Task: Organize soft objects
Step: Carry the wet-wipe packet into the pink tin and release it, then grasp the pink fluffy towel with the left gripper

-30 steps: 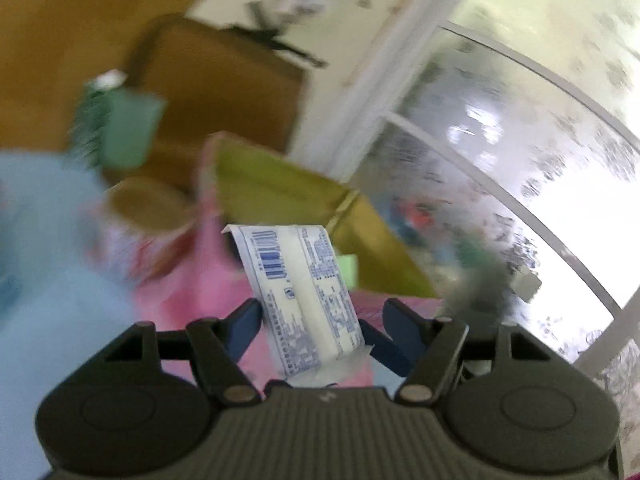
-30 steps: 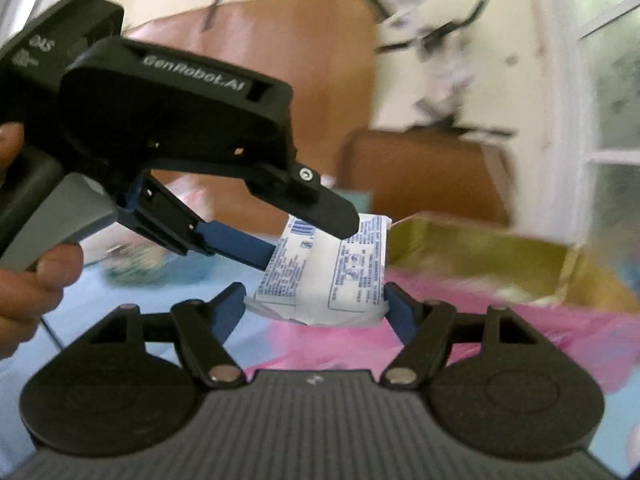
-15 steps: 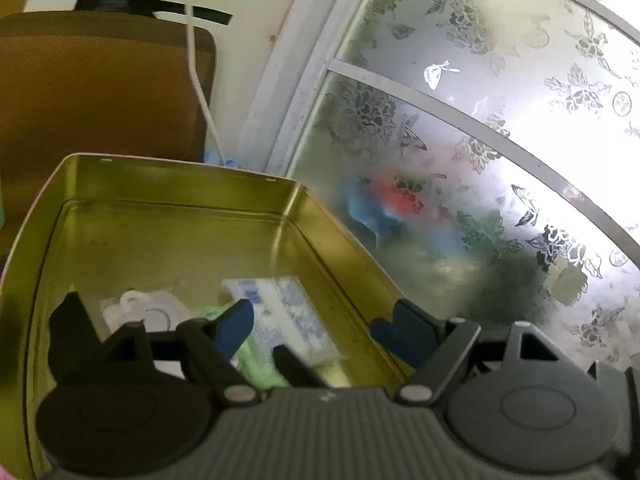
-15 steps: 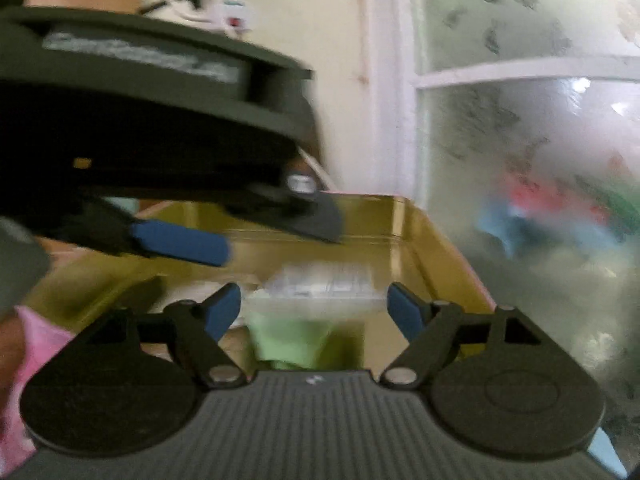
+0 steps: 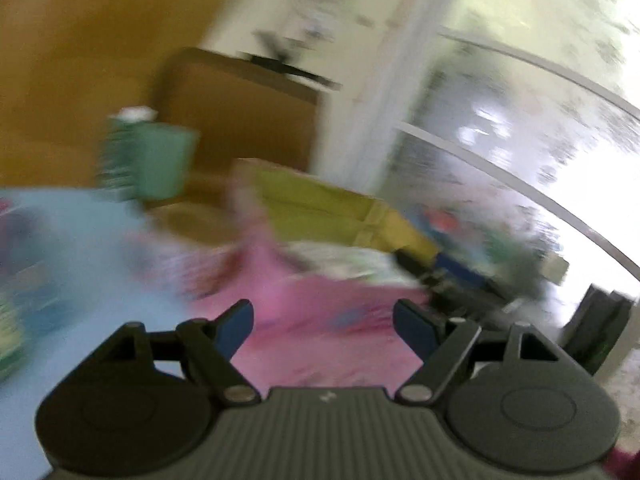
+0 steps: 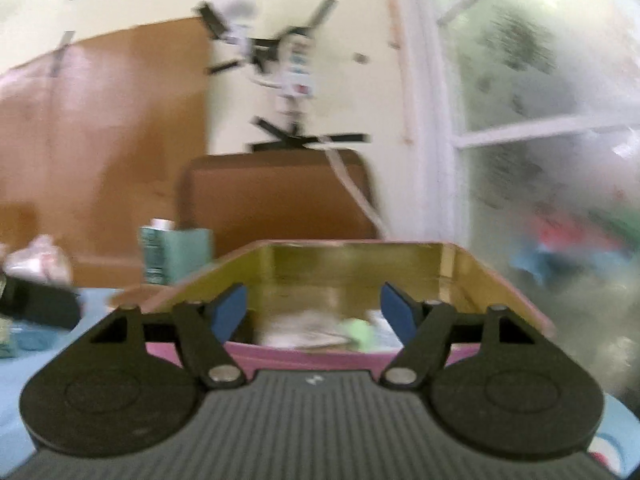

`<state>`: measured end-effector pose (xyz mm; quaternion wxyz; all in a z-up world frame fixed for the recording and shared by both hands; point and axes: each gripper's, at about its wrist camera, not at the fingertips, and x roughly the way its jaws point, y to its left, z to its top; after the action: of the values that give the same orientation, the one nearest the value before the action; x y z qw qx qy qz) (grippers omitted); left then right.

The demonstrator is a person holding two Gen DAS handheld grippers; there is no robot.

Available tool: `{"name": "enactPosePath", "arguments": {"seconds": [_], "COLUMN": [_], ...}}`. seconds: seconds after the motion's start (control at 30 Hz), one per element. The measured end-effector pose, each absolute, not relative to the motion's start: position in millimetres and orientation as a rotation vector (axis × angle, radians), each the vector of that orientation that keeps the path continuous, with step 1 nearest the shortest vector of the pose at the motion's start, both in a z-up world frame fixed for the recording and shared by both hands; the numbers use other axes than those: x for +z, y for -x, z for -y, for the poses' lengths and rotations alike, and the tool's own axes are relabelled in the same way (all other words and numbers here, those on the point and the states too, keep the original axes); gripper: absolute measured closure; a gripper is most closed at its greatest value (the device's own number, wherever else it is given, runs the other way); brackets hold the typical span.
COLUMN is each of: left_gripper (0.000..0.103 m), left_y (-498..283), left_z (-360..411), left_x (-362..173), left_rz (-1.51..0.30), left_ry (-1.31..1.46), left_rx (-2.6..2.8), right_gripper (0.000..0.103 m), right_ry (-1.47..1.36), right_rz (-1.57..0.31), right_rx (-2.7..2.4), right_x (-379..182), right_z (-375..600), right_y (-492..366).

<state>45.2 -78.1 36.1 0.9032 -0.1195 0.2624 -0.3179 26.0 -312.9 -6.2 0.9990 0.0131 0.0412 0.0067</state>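
Our left gripper has its blue fingertips standing well apart with nothing between them; past the gap we see only a blurred pink surface, and neither pad touches anything. Our right gripper also has its jaws parted, though they are closing at this moment; its blue pads hold nothing and press on nothing, and through the gap we look straight into the tin.

That tin is open, gold inside and pink on its outer wall, and it sits just ahead of the right gripper; in its bottom lie the soft things: pale packets and a light green piece, all smeared by motion, so we cannot tell them apart further. In the left view the same tin shows farther off as a yellowish box; something white lies just below it, too blurred to name; a dark object with a blue strip, likely the right gripper, is just right of it.

Behind the tin to its left stands a green carton with a white cap; it carries print, but we cannot read a word; it shows in the left view too. No writing is legible anywhere. A brown chair back stands behind the tin; a frosted patterned window fills the right side; the table cover is light blue.
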Motion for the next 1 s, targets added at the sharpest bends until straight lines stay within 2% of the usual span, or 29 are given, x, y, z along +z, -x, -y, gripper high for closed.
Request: {"name": "enactPosePath", "arguments": {"seconds": [0.1, 0.23, 0.47, 0.57, 0.63, 0.7, 0.73, 1.0], "left_gripper": [0.024, 0.023, 0.023, 0.023, 0.023, 0.023, 0.023, 0.023], "left_y": [-23, 0, 1, 0, 0, 2, 2, 4], "left_z": [17, -41, -92, -98, -98, -101, -101, -105], "left_x": [19, 1, -10, -12, -12, -13, -13, -17], "left_rz": [-0.555, -0.551, -0.528, -0.524, -0.523, -0.518, -0.513, -0.510], "left_ry": [0.301, 0.301, 0.482, 0.503, 0.513, 0.529, 0.538, 0.585], "left_rx": [-0.508, -0.300, -0.221, -0.252, -0.260, -0.271, -0.278, -0.342], "right_gripper": [0.038, 0.050, 0.050, 0.041, 0.044, 0.061, 0.063, 0.063], "right_ry": [-0.054, -0.030, 0.164, 0.323, 0.400, 0.447, 0.431, 0.245], "right_rz": [-0.154, -0.289, -0.401, -0.461, -0.489, -0.472, -0.461, -0.275], "right_rx": [0.219, 0.466, 0.662, 0.651, 0.606, 0.601, 0.599, 0.620], "right_x": [3, 8, 15, 3, -9, -11, -8, 28], "right_z": [278, 212, 75, 25, 7, 3, 6, 116], "right_y": [-34, -63, -143, -176, -190, -191, -186, -68]}}
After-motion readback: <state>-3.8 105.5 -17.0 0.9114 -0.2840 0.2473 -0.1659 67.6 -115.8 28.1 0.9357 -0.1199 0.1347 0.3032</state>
